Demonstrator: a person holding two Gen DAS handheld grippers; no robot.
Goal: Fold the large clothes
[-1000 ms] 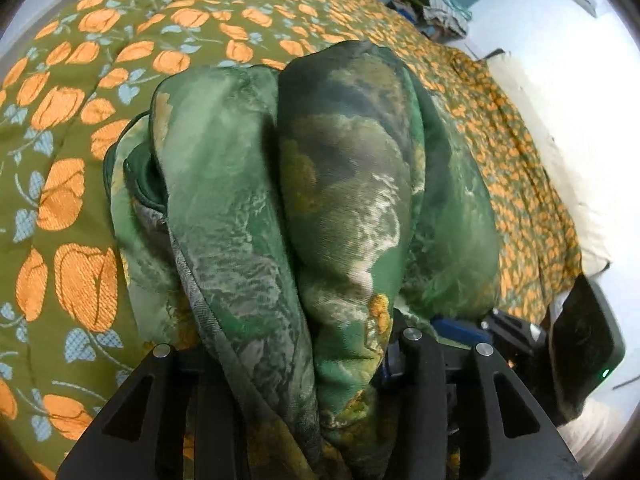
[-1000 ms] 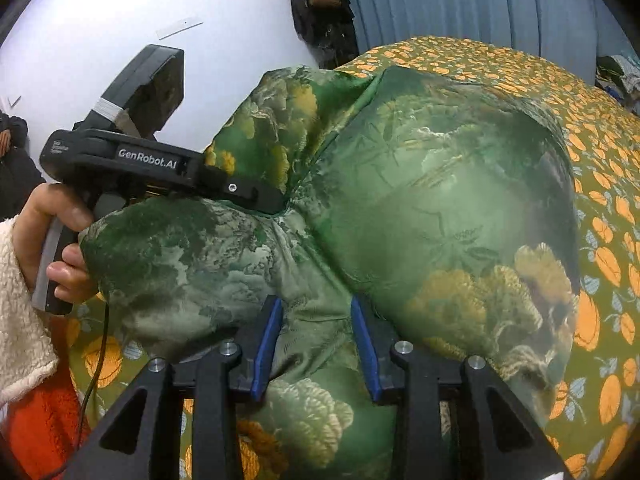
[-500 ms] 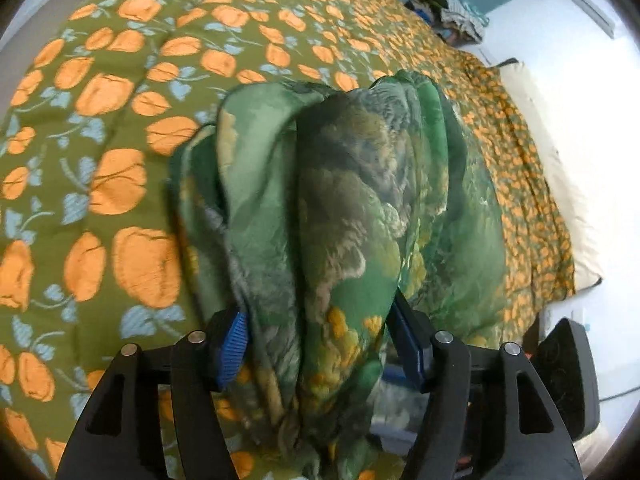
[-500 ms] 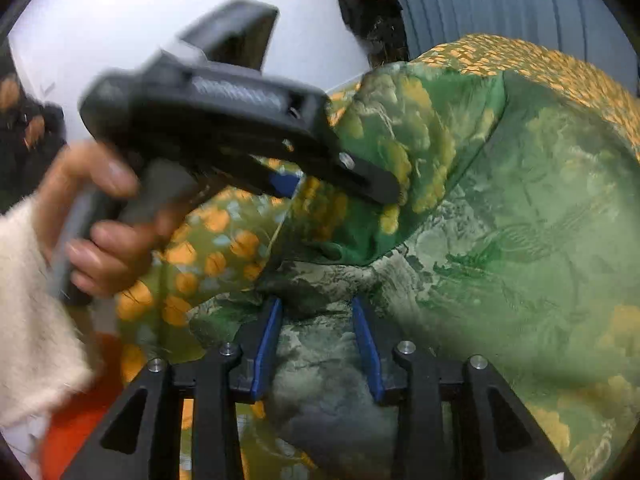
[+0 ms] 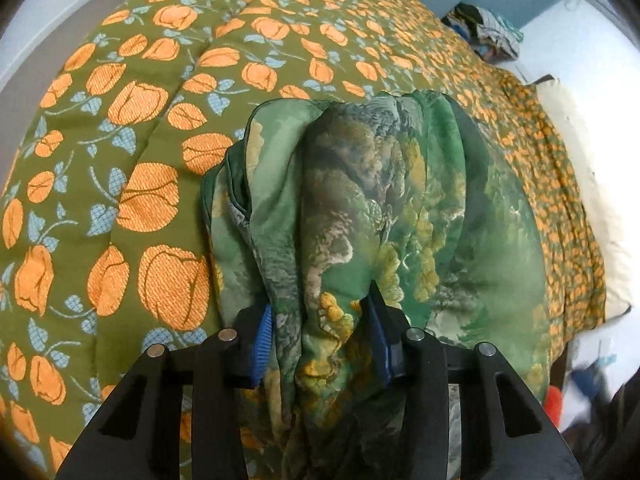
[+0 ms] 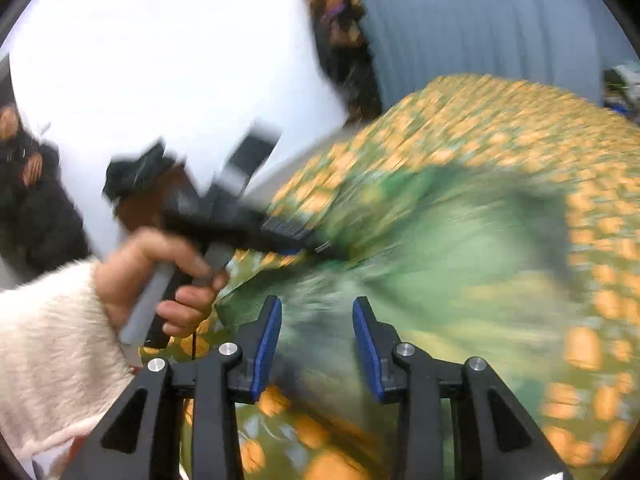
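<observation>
A green garment [image 5: 360,200] with a painted landscape print hangs bunched in folds over the orange-flowered bedspread [image 5: 140,120]. My left gripper [image 5: 320,320] has a thick bunch of it between its blue pads; the jaws are closing and the pads press on the cloth. The right wrist view is motion-blurred. There my right gripper [image 6: 316,320] holds another part of the garment [image 6: 460,248], which stretches from its pads towards the left gripper [image 6: 320,246]. A hand [image 6: 152,276] in a fluffy white sleeve [image 6: 52,328] holds that gripper's handle.
The bedspread [image 6: 500,120] covers a wide bed. A pile of clothes [image 5: 488,28] lies at its far end, and a white pillow [image 5: 580,140] lies along its right side. Dark clothes [image 6: 344,40] hang beside a blue curtain [image 6: 480,20].
The left jaws opened wider around the cloth, then closed back onto a thick bunch. The right gripper rose quickly with its hold on the cloth, which blurs its view.
</observation>
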